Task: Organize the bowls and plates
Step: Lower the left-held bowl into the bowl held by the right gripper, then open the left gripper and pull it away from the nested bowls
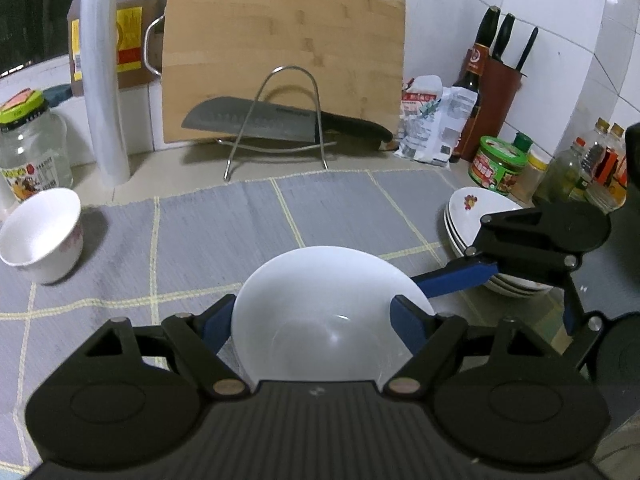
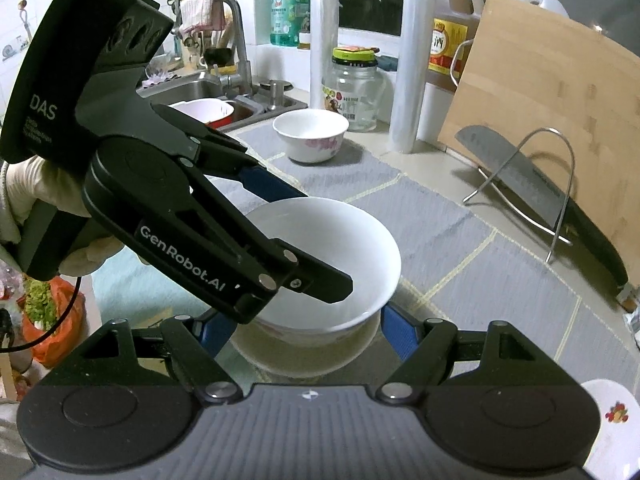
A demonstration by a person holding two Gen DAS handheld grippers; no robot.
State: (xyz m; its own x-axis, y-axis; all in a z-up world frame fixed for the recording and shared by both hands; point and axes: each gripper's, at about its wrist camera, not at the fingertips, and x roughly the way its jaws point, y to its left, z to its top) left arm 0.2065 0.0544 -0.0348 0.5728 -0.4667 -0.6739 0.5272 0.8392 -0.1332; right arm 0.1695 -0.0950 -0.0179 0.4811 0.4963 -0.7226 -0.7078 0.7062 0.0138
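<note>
A plain white bowl (image 1: 320, 312) sits between the blue fingers of my left gripper (image 1: 316, 320), whose jaws stand wide on either side of it; whether they touch it I cannot tell. In the right wrist view the same bowl (image 2: 344, 240) rests above a second bowl (image 2: 304, 352) on the grey mat (image 2: 460, 256). My right gripper (image 2: 308, 330) is open, its blue fingers flanking the lower bowl. A small flowered bowl (image 1: 42, 236) stands at the mat's left (image 2: 310, 134). A stack of flowered plates (image 1: 472, 216) lies at the right.
A bamboo cutting board (image 1: 280, 48), a cleaver (image 1: 264, 120) on a wire rack, a glass jar (image 1: 32, 148), a white roll (image 1: 100, 80), an oil jug, sauce bottles (image 1: 580, 168) and a knife block (image 1: 500, 92) line the back. A sink (image 2: 208, 96) lies beyond the mat.
</note>
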